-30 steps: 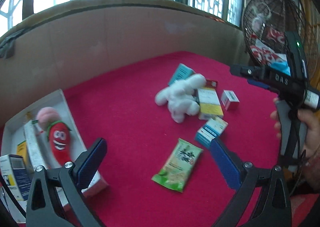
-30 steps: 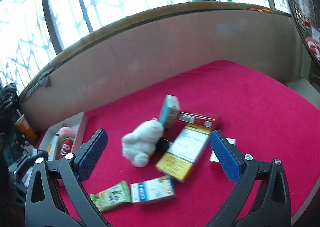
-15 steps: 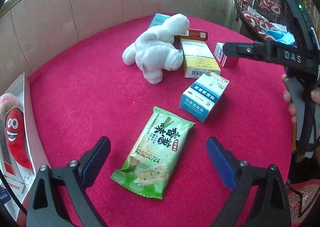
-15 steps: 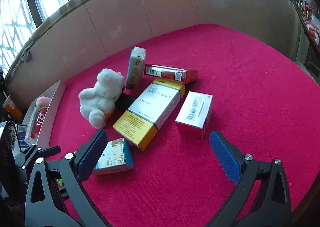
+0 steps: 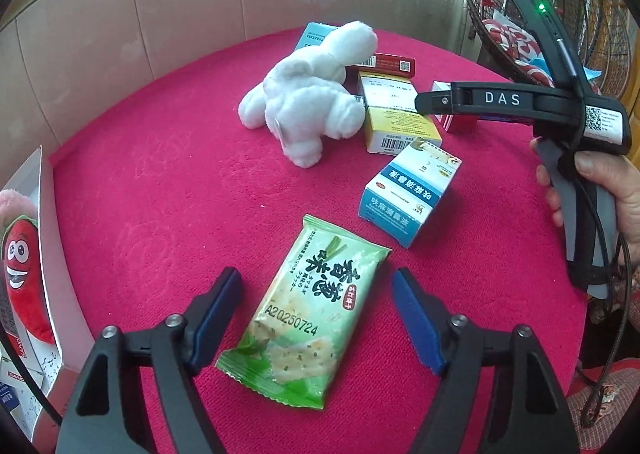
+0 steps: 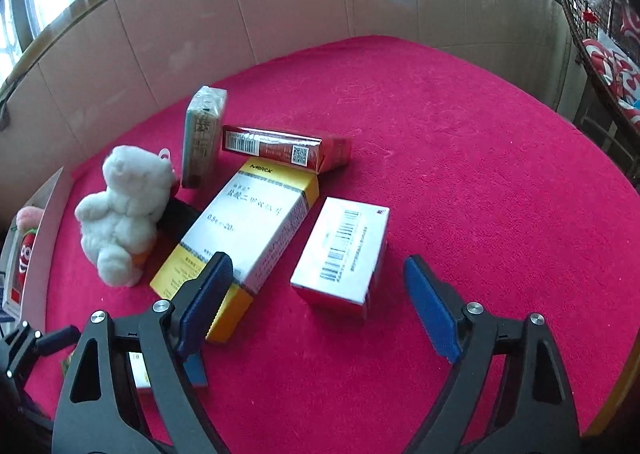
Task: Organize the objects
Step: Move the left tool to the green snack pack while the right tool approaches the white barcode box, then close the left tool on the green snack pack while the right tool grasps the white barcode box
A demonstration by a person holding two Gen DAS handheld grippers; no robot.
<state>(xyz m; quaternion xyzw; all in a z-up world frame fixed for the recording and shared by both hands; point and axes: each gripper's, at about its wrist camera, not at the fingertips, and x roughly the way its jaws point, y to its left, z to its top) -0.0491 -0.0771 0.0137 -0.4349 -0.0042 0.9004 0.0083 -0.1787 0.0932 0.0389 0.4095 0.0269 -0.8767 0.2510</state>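
Left wrist view: the left gripper is low over the red bench, pitched down, its fingers set wide on either side of the green snack pack without touching it. The pack lies flat, slightly askew, print up, a date code across its lower half. Beyond the fingertips, to the right, a blue box rests tilted; further on lies the white plush. At far left a white tray holds a red plush. A hand holds the right gripper's handle at the right edge. Half a second ago the pack lay further ahead and the fingers stood wider.

Right wrist view: the right gripper hovers tilted down, fingers wide, holding nothing. A silver-and-red box lies just ahead between them, barcode up; the yellow box sits past the left finger. Both are closer than before.
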